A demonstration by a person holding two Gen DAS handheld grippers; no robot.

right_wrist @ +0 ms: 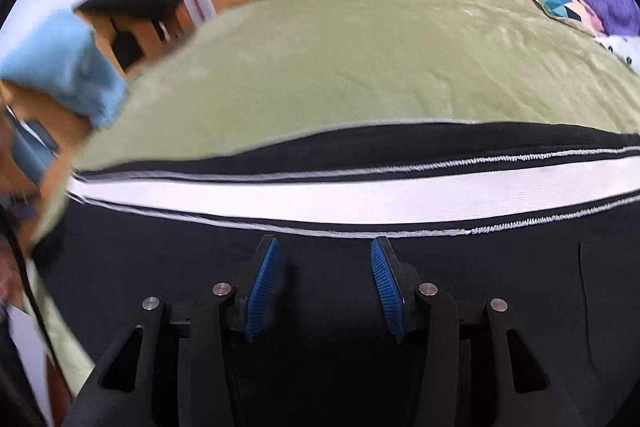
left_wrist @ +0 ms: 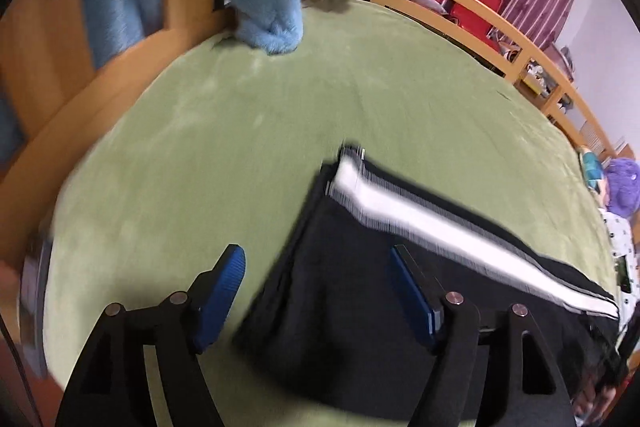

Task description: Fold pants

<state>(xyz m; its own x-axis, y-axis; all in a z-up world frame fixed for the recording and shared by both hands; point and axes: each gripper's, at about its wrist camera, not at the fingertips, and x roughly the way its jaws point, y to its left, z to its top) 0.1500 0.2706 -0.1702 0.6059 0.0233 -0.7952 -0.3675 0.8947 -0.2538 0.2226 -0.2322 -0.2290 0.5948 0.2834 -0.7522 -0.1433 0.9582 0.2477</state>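
Jaws of the left gripper [left_wrist: 316, 259] standing wide apart and gripping nothing, hovering over the pants' [left_wrist: 340, 299] edge, pants lying flat on the green bed [left_wrist: 240, 131], right gripper [right_wrist: 325, 251] jaws half open, empty, hanging over the dark cloth

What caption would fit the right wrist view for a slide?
Open right claw above black pants with a white side stripe, on a green blanket.
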